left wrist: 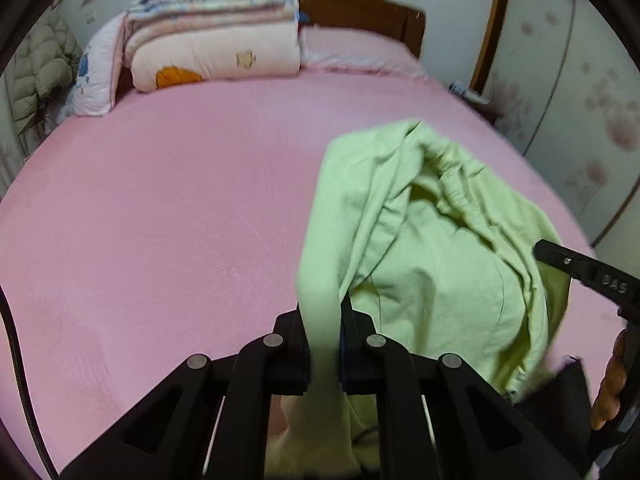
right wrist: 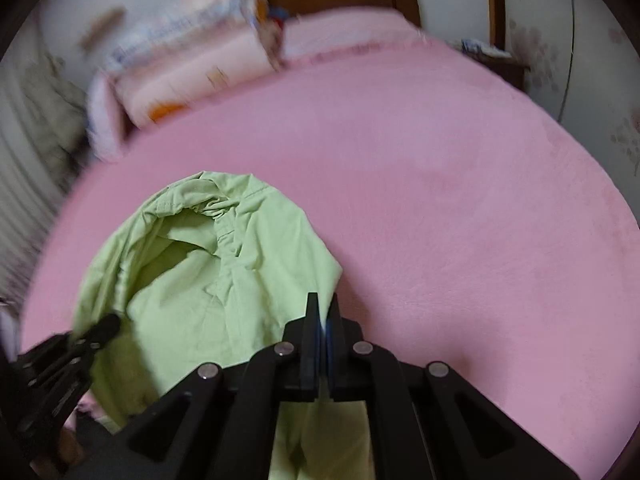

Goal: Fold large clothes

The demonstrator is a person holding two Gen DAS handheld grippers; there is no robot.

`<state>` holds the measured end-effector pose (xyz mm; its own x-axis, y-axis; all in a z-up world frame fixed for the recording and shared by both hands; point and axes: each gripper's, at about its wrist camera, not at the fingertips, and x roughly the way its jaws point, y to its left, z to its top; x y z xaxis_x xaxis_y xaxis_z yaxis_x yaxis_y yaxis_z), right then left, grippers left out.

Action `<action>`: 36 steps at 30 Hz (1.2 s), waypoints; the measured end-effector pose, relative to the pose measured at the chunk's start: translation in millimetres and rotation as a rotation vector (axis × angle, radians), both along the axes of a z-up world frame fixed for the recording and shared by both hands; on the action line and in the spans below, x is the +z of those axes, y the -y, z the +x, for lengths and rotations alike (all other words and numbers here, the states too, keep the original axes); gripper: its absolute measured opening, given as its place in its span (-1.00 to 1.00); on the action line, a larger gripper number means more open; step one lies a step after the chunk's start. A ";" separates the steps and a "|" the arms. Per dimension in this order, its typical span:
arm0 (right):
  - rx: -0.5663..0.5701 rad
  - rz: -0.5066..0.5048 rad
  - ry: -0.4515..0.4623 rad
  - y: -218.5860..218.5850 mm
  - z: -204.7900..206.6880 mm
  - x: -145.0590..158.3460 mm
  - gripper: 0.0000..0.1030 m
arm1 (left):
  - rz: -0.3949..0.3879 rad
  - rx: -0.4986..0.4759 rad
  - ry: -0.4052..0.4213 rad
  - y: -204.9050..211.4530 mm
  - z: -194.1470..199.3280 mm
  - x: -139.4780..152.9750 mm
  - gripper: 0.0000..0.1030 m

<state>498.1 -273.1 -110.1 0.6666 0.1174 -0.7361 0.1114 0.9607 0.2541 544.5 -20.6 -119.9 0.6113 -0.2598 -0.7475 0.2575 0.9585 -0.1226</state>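
While both tools point down toward the bed [left wrist: 160, 208], each one is clamped on an edge of the green garment [left wrist: 432, 248]. Left tool [left wrist: 324, 320]: jaws drawn together on a narrow strip of the green cloth, which runs up between the fingers and hangs below them. Right tool [right wrist: 323, 316]: jaws pressed together, with a thin edge of the garment caught between the pads; more green cloth hangs beneath the tool body.

Garment position: bunched and slack between the two tools, over the near part of the pink bed. In the left wrist view it spreads from 6 o'clock toward 3 o'clock; in the right wrist view it sits from 6 o'clock toward 9 o'clock. A gathered, elastic-looking band shows near its upper fold.

Each tool appears at the edge of the other's view. Part of a hand [left wrist: 610, 380] shows at 4 o'clock in the left view.

Folded quilts [left wrist: 216, 36] lie stacked at 12 o'clock against the wooden headboard [left wrist: 360, 12]. The right view is blurred.
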 end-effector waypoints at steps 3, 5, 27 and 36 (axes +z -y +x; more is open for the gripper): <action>0.051 0.018 0.086 -2.5 -61.3 34.7 -0.97 | -0.043 -0.021 0.028 -23.5 -53.6 27.3 -0.84; 0.083 0.021 0.118 -10.2 -99.2 48.6 -0.97 | -0.083 -0.024 0.027 -38.8 -86.6 34.3 -0.84; 0.072 -0.044 -0.092 -24.8 -304.2 -0.9 -0.19 | -0.206 0.092 -0.246 -116.0 -298.2 -28.3 -0.46; -0.016 0.017 -0.116 -41.5 -286.8 -18.5 0.23 | -0.290 0.075 -0.322 -67.3 -267.1 -40.4 -0.42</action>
<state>211.3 -231.6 -128.6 0.5788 0.1208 -0.8065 0.1563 0.9542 0.2550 277.3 46.7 -160.3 0.3836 -0.4511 -0.8058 0.0934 0.8871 -0.4521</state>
